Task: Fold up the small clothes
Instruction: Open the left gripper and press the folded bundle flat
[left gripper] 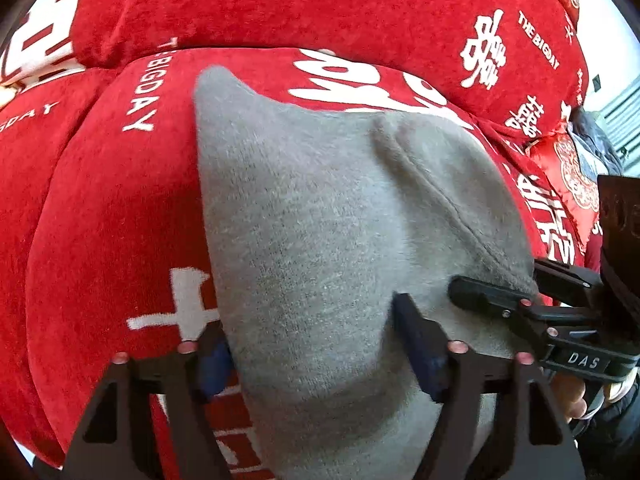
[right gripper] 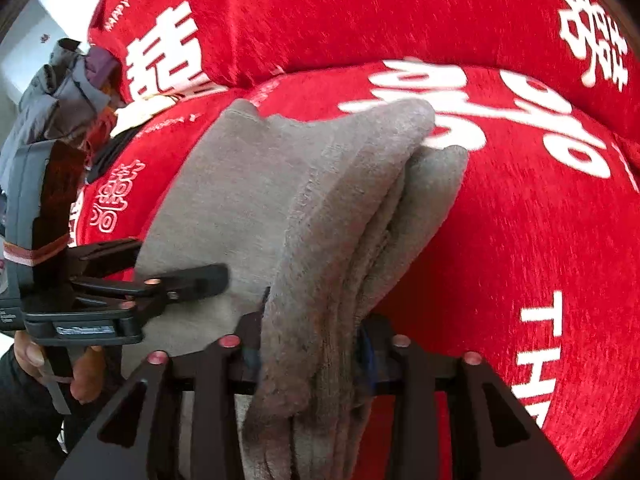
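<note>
A small grey fleece garment (left gripper: 320, 208) lies folded on a red sofa cover (left gripper: 100, 220). My left gripper (left gripper: 316, 344) straddles its near end, with the cloth bunched between the two fingers. The right gripper (left gripper: 492, 300) shows at the right edge of this view, pinched on the garment's right edge. In the right wrist view, my right gripper (right gripper: 308, 344) is shut on several stacked layers of the grey garment (right gripper: 280, 184). The left gripper (right gripper: 188, 276) shows at the left there, its fingers on the garment's left part.
The red sofa cover (right gripper: 520, 220) has white lettering and Chinese characters. Its back cushion (left gripper: 300, 4) rises behind the garment. A pile of dark clothes (right gripper: 60, 92) sits at the sofa's far end. An embroidered red cushion (left gripper: 572, 168) lies at the right.
</note>
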The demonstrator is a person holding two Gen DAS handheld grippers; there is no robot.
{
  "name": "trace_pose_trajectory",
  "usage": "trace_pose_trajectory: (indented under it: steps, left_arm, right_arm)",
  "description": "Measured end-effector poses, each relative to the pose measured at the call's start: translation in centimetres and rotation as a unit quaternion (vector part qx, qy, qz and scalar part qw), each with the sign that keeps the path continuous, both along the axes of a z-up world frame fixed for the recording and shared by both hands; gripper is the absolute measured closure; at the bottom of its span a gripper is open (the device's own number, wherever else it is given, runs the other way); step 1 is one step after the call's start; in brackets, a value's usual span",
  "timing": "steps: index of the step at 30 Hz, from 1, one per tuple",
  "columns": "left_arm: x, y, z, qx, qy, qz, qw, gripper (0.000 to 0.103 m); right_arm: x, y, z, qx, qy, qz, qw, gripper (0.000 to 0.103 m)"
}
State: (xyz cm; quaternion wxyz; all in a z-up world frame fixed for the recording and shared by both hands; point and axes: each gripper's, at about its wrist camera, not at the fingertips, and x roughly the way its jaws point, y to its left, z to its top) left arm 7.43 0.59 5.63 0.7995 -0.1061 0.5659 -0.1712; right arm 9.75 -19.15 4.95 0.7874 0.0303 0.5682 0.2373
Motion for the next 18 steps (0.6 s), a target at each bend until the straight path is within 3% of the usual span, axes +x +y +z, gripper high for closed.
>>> trace_pose_trajectory:
  steps: [4,8,13,16,18]
  left_arm:
    - [-0.2,0.3,0.1,-0.002,-0.002,-0.001,1.0,0.028]
    - [-0.5,1.0,0.8,0.001,0.002,0.007,1.0,0.028]
    - [-2.3,4.1,4.0,0.016,-0.04,0.053,0.9977,0.028]
    - [-3.1,4.7,4.5,0.036,-0.051,0.059,0.9963,0.028]
    - [-3.2,3.6,3.8,0.088,-0.051,0.044,0.9939,0.028]
  right_arm:
    - [0.0,-1.2,-0.7,0.011,0.012,-0.022,1.0,0.045]
    - [-0.1,-1.7,-0.3,0.001,0.014,-0.038,0.999,0.044]
    - [-1.7,-2.4,3.0,-0.024,-0.035,-0.047,0.998,0.044]
    - [-4.0,-1.1,5.5,-0.032,-0.083,0.003,0.996,0.043]
    - [-5.6,0.9,5.9,-0.025,-0.091,0.068,0.993,0.043]
